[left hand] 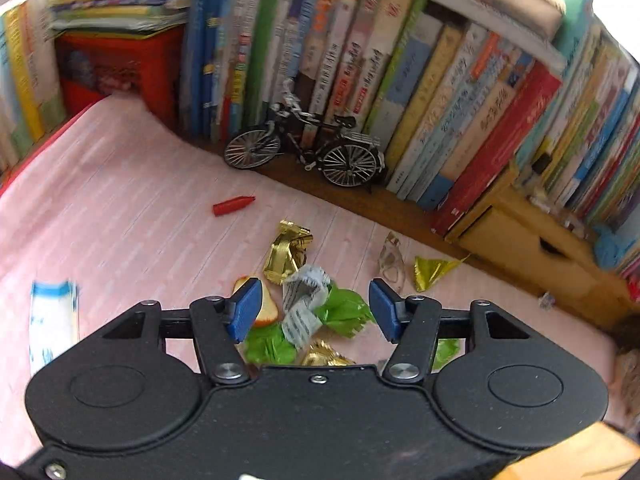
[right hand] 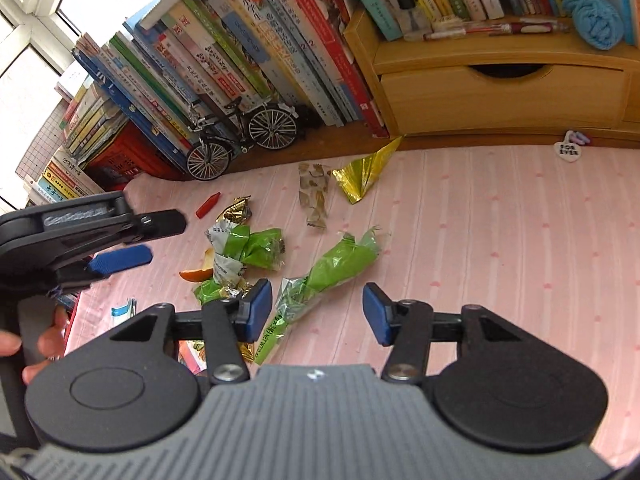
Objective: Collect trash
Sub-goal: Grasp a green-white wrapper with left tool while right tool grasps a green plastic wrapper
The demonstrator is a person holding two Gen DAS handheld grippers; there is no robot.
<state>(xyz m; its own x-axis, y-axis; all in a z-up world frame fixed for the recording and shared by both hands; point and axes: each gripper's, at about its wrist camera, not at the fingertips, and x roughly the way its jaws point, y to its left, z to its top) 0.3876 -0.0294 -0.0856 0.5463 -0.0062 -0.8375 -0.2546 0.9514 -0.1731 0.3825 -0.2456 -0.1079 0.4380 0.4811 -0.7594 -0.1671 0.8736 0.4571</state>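
Surface: a pink striped cloth (right hand: 500, 240) covers the desk, with a row of books (right hand: 240, 60) along the far edge.
Left gripper (left hand: 314, 308): its blue pads stand apart above the trash pile; nothing is pressed between them, so the claw is open.
Under the left gripper: a grey-and-white printed wrapper (left hand: 304, 304) lies on crumpled green wrappers (left hand: 344, 312), with an orange slice (left hand: 266, 308) just beside the left pad.
Farther trash: a gold foil wrapper (left hand: 286, 250) lies just beyond the pile, a small red cap-like piece (left hand: 234, 205) farther left, a clear wrapper (left hand: 390, 258) and a gold foil triangle (left hand: 434, 270) to the right.
Right gripper (right hand: 318, 312): open, pads apart and holding nothing.
Right gripper's target: a long green wrapper (right hand: 340, 264) lies on the cloth, its near end between the pads without touching them.
Background: a toy bicycle (right hand: 244, 136) leans against the books; a wooden drawer unit (right hand: 500, 96) stands at far right.
Person: a hand (right hand: 44, 340) at the left edge grips the left gripper's handle.
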